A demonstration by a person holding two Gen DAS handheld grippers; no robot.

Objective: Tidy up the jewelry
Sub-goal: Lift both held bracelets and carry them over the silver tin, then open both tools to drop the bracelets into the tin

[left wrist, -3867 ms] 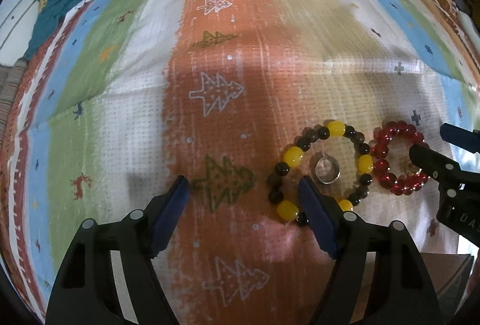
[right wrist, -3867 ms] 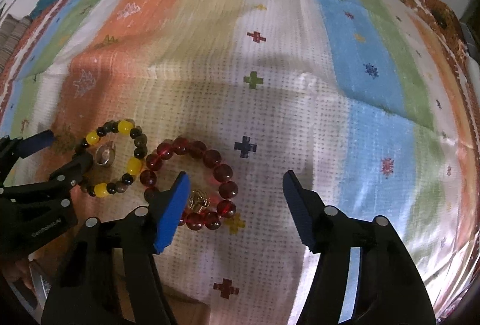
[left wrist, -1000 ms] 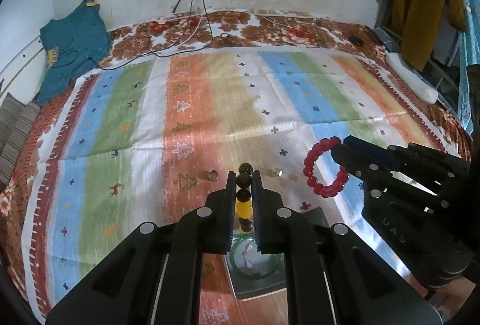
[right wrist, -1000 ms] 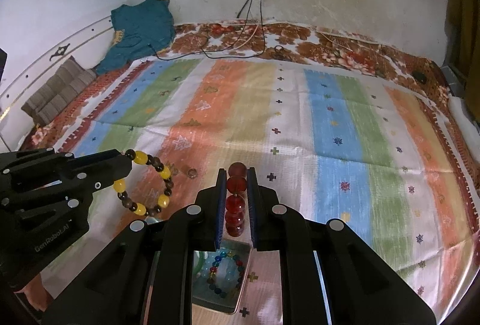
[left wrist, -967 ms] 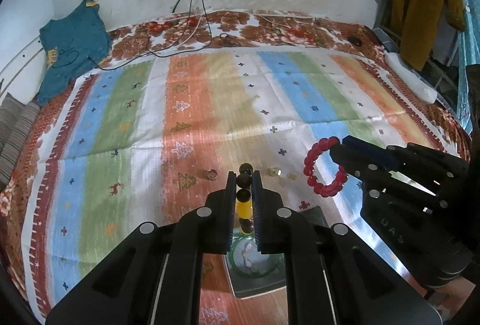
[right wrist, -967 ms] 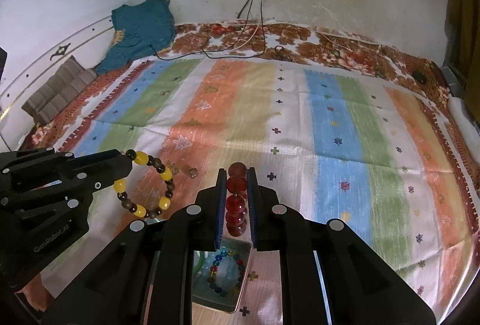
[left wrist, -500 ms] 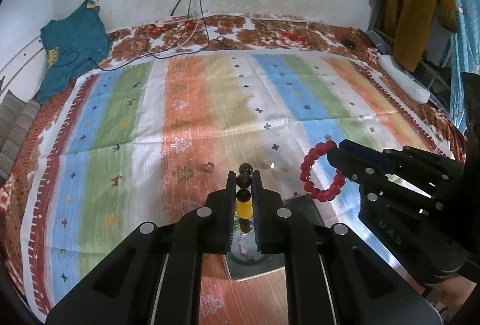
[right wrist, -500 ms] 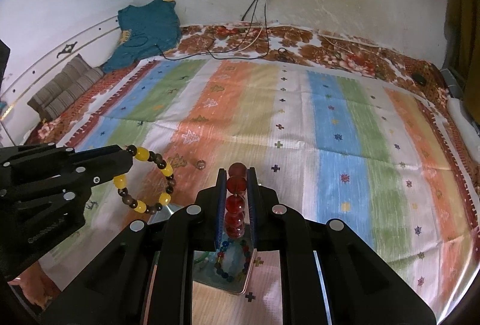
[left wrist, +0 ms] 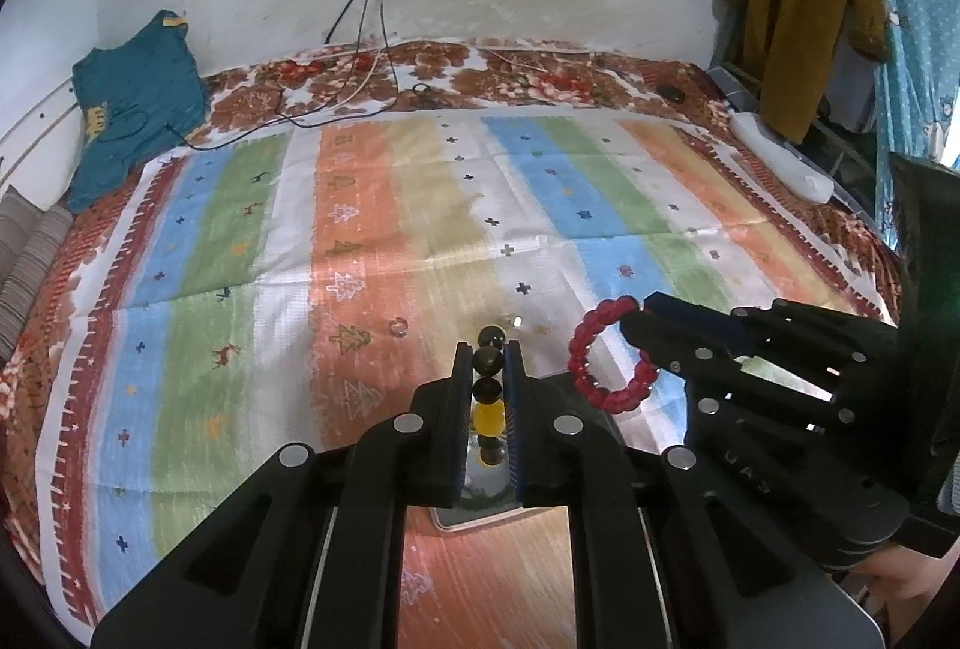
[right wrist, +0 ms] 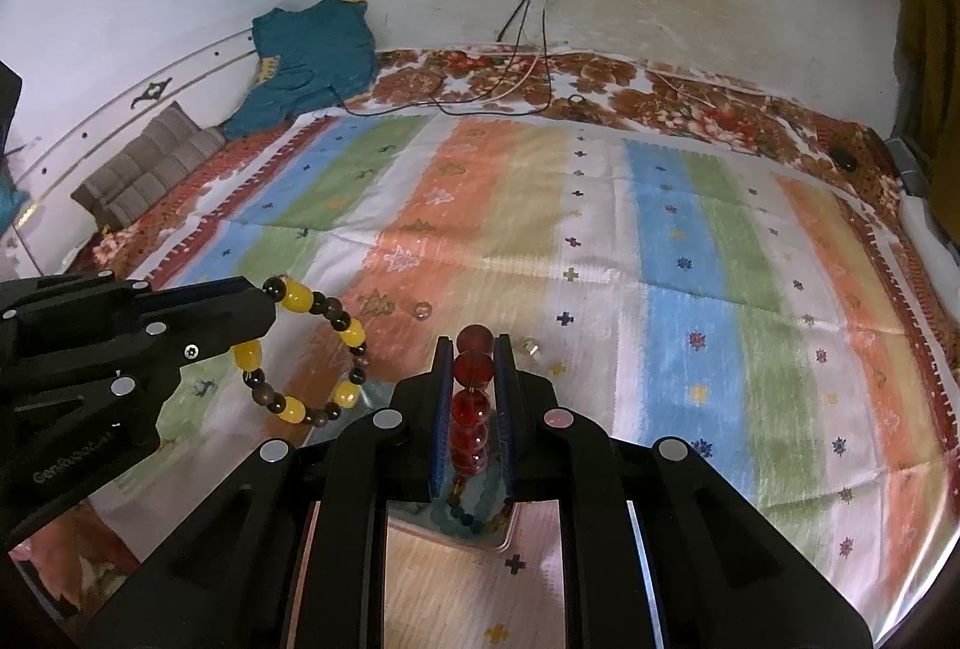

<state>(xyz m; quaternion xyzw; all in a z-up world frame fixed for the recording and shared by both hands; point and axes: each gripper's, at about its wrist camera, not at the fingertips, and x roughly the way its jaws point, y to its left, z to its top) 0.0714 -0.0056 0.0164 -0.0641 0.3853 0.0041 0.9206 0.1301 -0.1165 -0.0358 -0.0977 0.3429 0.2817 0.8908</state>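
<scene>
- Both bracelets, which had lain flat on the striped bedspread [left wrist: 420, 241] a few seconds earlier, now hung in the air above its near edge, while two small rings [left wrist: 397, 327] had stayed behind on the cloth.
- Left gripper [left wrist: 489, 379] had its jaws clamped on the yellow-and-dark bracelet [right wrist: 312, 349]; its beads stood stacked edge-on between the pads, the loop dangling free beside them.
- Right gripper [right wrist: 474, 379] was likewise clamped on the red bracelet [left wrist: 609, 361], with the beads in a column between the pads.
- Each was pinched at one side, probably so the loop could drop cleanly.
- Below both jaws, at the near edge, sat a small metal box [right wrist: 474, 520] holding a multicoloured bead string, the likely destination.
</scene>
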